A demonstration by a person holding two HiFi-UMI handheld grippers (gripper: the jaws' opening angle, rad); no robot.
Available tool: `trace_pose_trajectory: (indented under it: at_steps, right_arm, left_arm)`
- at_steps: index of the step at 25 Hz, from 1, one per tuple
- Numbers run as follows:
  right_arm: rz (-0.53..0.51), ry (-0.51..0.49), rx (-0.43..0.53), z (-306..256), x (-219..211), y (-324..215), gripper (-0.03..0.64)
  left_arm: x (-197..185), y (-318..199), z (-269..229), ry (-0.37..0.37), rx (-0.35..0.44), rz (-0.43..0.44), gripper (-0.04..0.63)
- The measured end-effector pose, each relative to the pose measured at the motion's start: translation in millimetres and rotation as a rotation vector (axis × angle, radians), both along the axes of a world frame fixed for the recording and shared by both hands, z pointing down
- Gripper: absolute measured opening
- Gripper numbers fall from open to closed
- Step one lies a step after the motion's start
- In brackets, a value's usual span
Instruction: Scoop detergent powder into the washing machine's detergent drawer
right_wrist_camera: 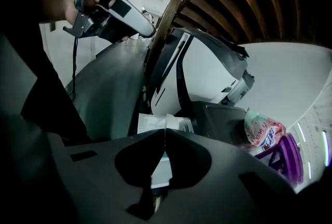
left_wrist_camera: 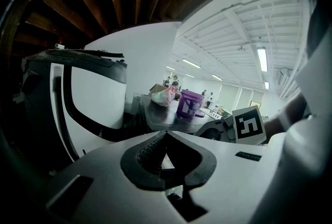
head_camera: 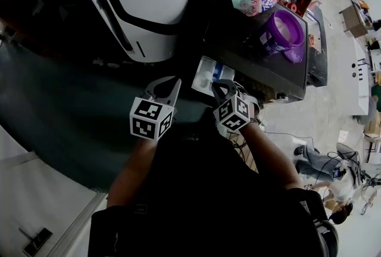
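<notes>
Dim, underexposed foreground, bright ceiling lights (left_wrist_camera: pixel 262 59) beyond, edges fisheye-warped.

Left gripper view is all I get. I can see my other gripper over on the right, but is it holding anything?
Observer: No. The right gripper view shows the right gripper shut, jaw tips together, with nothing between them.
Operator: Where's the drawer? I can't find it.
Observer: In the head view the white drawer is pulled out, just ahead of that gripper's tips.
</notes>
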State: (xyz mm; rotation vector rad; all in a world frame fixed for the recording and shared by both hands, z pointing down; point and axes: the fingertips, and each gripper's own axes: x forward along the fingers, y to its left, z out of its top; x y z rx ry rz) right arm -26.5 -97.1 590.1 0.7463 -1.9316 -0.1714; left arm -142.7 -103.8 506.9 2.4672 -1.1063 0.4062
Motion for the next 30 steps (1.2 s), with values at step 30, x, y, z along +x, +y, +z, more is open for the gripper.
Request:
trace_pose_trajectory:
  at_steps: [30]
  right_arm:
    - [-0.109,0.212,0.05,20,-7,-7,0.018]
  left_arm:
    - [-22,-5,2,0.003,-0.003,-0.029,0.008]
